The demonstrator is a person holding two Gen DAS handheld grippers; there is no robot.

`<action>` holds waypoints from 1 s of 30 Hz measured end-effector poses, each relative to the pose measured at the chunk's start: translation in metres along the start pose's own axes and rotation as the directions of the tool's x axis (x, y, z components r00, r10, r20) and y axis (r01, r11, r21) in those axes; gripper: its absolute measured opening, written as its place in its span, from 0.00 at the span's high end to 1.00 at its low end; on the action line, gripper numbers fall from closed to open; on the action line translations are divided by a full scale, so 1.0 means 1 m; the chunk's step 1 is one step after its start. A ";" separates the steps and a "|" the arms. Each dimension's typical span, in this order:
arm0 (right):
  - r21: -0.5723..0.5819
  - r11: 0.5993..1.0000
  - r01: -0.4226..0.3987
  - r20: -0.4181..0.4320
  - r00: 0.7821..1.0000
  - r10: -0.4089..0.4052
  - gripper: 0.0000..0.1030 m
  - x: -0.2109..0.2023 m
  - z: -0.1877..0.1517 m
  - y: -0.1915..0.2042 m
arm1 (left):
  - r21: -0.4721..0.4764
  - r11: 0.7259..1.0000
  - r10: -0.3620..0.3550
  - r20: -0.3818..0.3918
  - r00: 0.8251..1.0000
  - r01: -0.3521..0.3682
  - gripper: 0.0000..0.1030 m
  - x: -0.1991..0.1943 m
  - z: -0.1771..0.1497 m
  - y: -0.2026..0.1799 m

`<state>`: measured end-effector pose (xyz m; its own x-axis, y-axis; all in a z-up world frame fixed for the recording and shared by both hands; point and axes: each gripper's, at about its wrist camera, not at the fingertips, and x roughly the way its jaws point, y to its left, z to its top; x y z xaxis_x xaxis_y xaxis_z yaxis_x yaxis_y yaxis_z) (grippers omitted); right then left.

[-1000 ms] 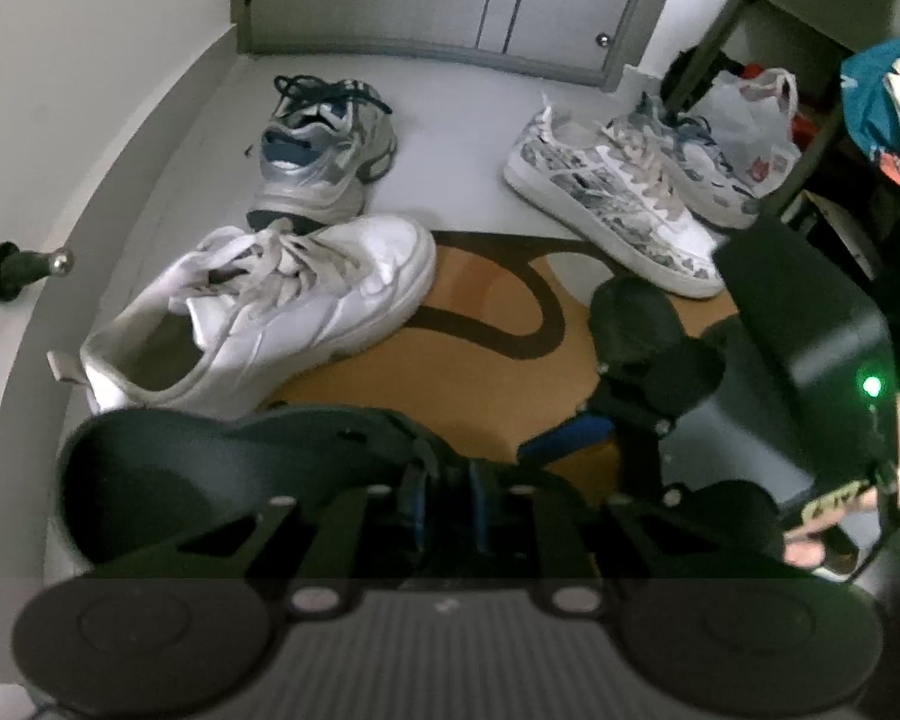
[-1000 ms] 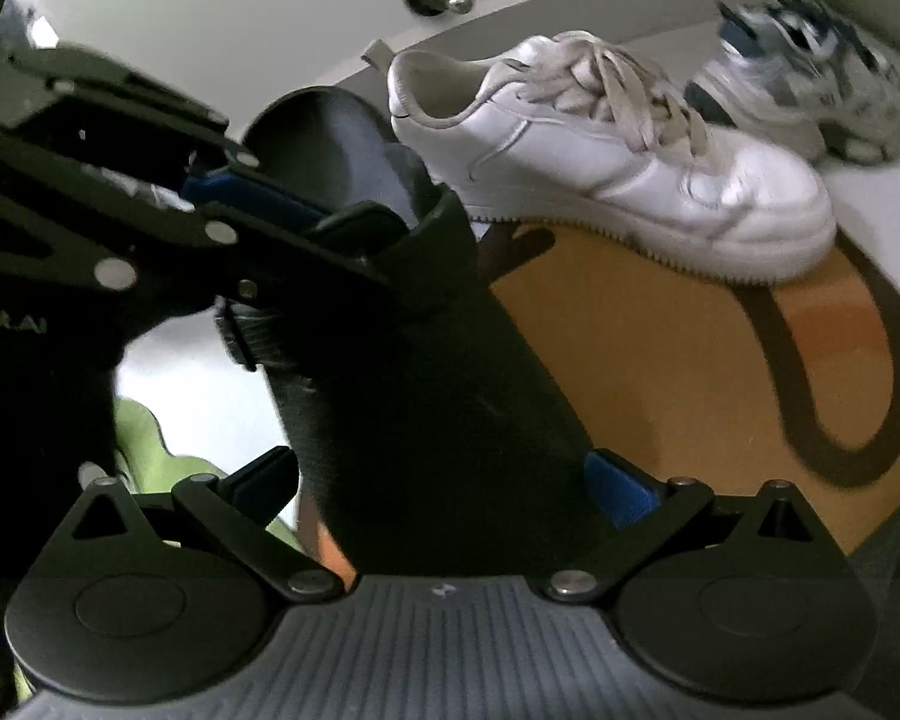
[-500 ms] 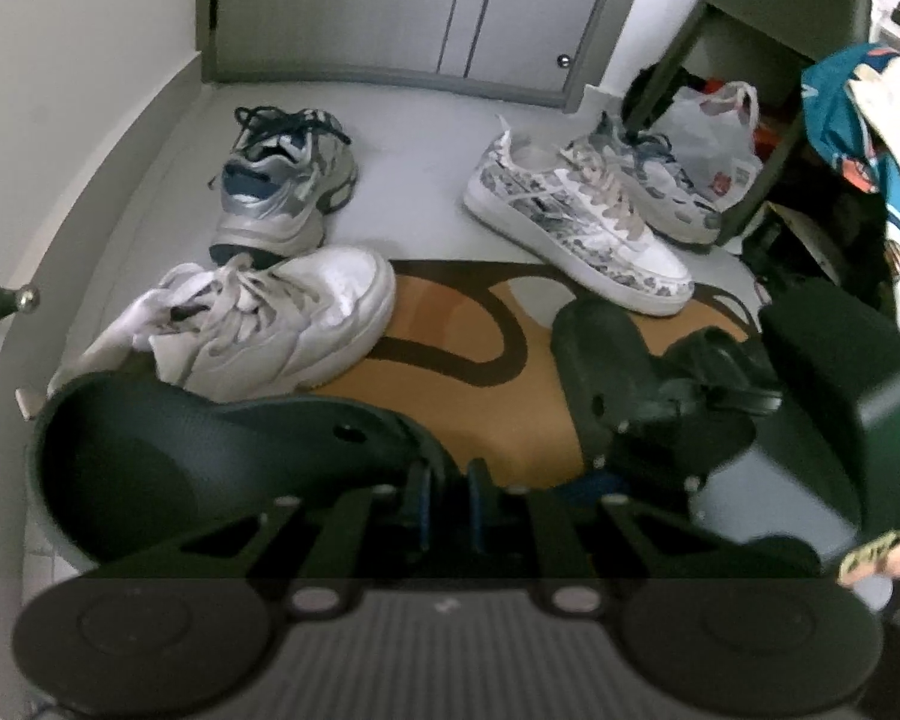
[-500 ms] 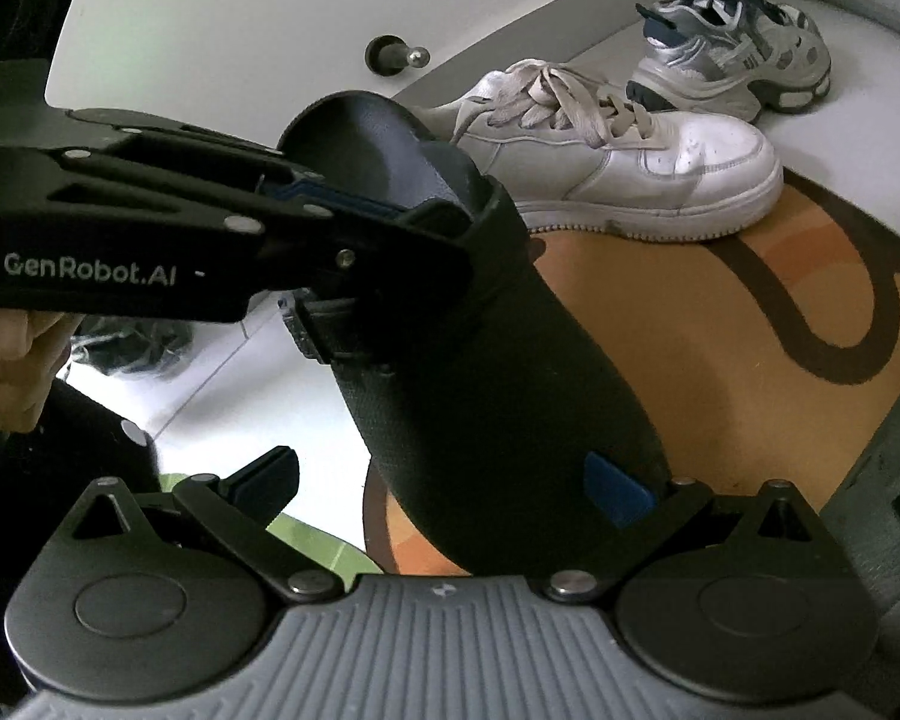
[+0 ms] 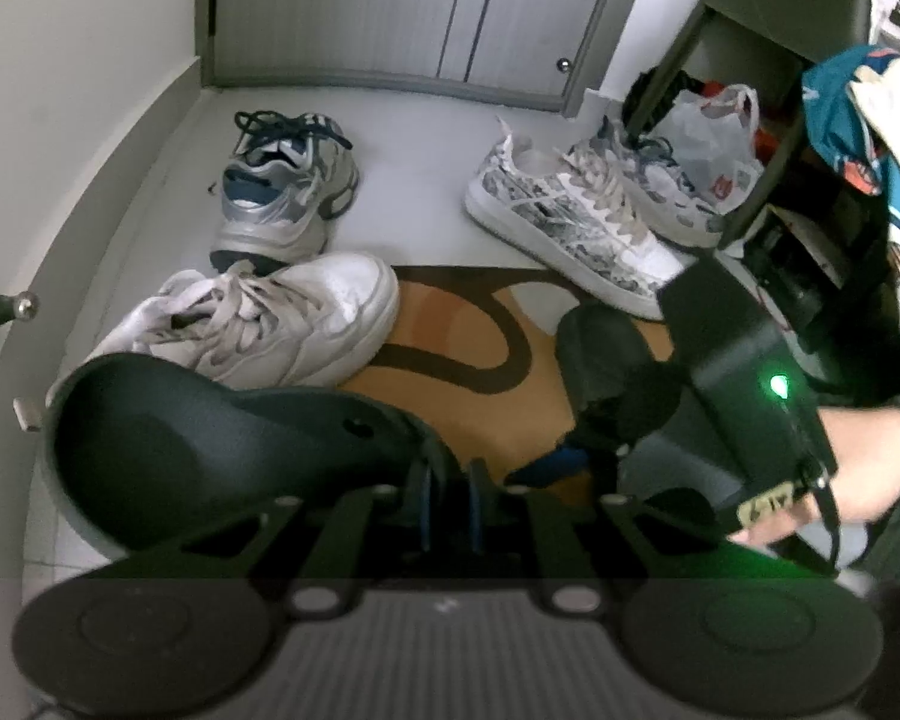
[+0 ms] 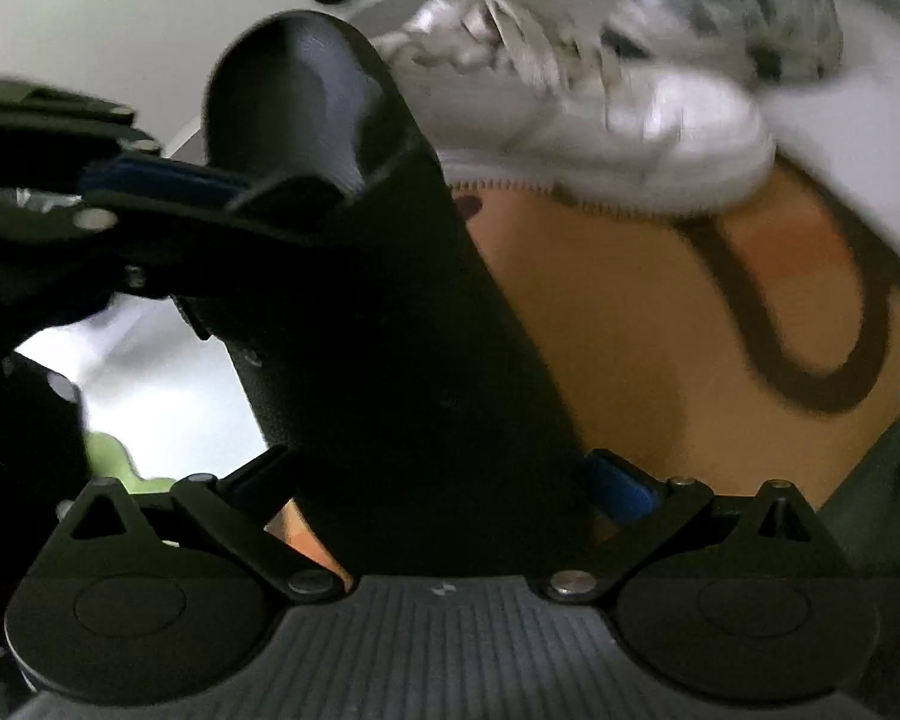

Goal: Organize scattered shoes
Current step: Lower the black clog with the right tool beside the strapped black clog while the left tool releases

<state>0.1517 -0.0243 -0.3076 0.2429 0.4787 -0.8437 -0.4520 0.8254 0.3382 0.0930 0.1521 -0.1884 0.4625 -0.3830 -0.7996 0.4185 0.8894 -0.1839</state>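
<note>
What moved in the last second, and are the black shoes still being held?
Yes. The left gripper stays shut on one black clog, the right gripper on the other black clog. Both views swung: up, then back down, and the right view is blurred now. The white sneaker, grey running shoe and patterned sneakers lie where they were.

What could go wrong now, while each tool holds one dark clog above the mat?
1. The left tool pinches only the edge of its dark clog; it may swing or slip.
2. The two clogs are close together and could collide.
3. The white sneaker lies near and may get bumped.
</note>
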 end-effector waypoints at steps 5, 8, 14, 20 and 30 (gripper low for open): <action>0.036 0.999 0.024 0.015 1.000 -0.024 0.02 -0.003 -0.004 0.006 | 0.006 1.000 -0.021 0.015 1.000 0.021 0.88 0.002 0.004 -0.002; 0.058 0.998 0.038 0.024 0.999 -0.039 0.04 -0.004 -0.006 0.009 | 0.003 0.999 -0.034 0.025 0.999 0.034 0.89 0.002 0.005 -0.004; 0.102 0.993 0.065 0.041 0.997 -0.069 0.07 -0.008 -0.010 0.016 | 0.016 0.999 -0.048 0.037 0.998 0.047 0.94 0.002 0.006 -0.009; 0.146 0.985 0.090 0.056 0.993 -0.099 0.14 -0.011 -0.015 0.022 | 0.016 0.998 -0.059 0.064 0.996 0.058 0.94 -0.004 -0.001 -0.018; 0.224 0.969 0.105 0.092 0.987 -0.128 0.14 -0.013 -0.055 -0.032 | 0.054 0.989 -0.138 0.063 0.988 0.135 0.94 0.012 0.017 -0.028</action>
<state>0.1159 -0.0736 -0.3301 0.3767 0.3943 -0.8382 -0.2203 0.9171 0.3323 0.0999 0.1190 -0.1831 0.4483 -0.5171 -0.7291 0.5187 0.8148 -0.2590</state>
